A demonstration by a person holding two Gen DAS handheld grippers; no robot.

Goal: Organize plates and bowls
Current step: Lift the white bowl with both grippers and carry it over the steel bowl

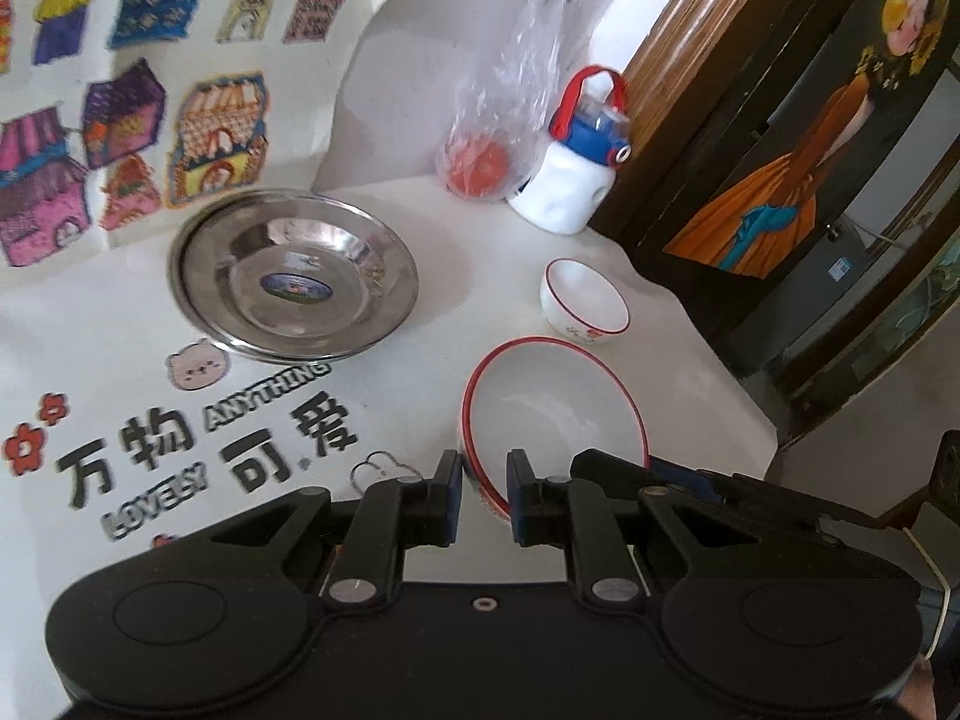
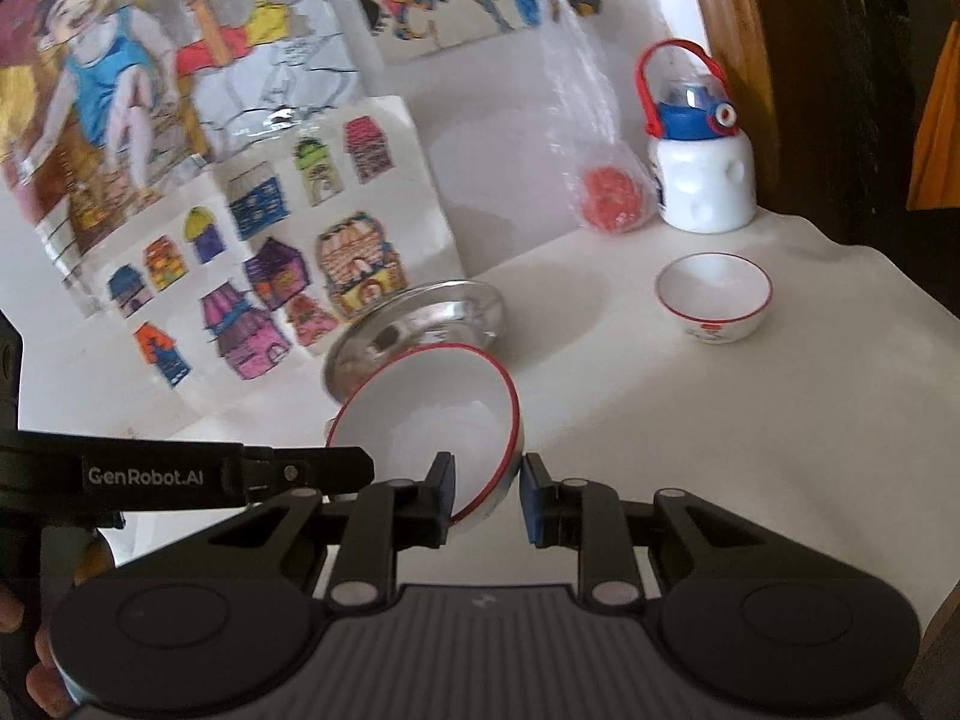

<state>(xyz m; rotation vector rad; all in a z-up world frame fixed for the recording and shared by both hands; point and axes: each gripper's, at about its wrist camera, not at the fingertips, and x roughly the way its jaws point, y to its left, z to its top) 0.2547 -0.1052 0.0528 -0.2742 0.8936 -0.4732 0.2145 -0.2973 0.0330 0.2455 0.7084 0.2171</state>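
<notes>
Both grippers, left and right, pinch big bowl rim, jaws nearly together; steel plate lies ahead-left; small bowl ahead-right.

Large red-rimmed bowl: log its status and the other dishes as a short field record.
held item: large red-rimmed bowl
grip: left tongs and right tongs each pinch its rim, on opposite sides
bowl pose: tilted, apparently off the table
steel plates: stacked on the white table
small bowl: upright, standing apart
behind: water bottle, bagged orange item
</notes>
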